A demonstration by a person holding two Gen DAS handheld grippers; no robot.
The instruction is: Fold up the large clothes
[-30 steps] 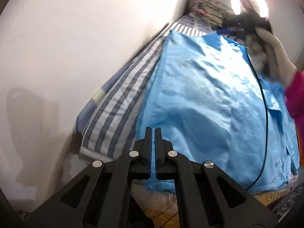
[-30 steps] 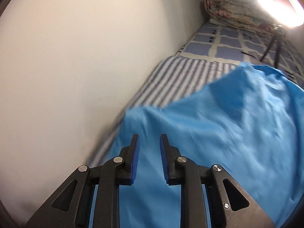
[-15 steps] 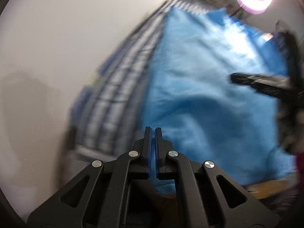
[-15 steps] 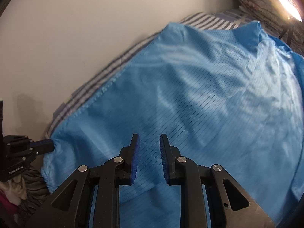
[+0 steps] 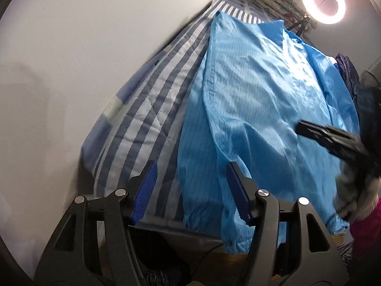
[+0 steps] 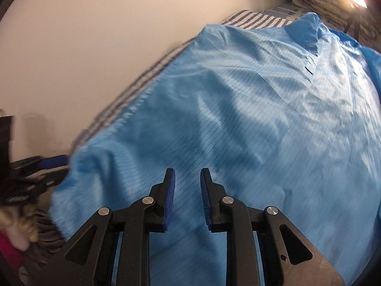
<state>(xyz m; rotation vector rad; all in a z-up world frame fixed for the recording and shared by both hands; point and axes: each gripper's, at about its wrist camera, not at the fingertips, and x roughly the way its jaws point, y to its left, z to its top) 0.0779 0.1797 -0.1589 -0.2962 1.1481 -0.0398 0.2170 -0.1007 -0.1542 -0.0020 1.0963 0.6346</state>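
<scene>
While the blue coat [image 5: 257, 90] lies unfolded on the striped bedspread [image 5: 152, 109], your left gripper [image 5: 191, 190] has just spread wide, empty; your right gripper [image 6: 188, 197] hovers slightly parted, empty.

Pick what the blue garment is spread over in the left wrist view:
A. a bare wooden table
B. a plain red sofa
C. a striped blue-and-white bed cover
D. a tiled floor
C: the blue garment lies on a striped bed cover that runs along the wall, with its bands showing beside the garment's left edge.
</scene>
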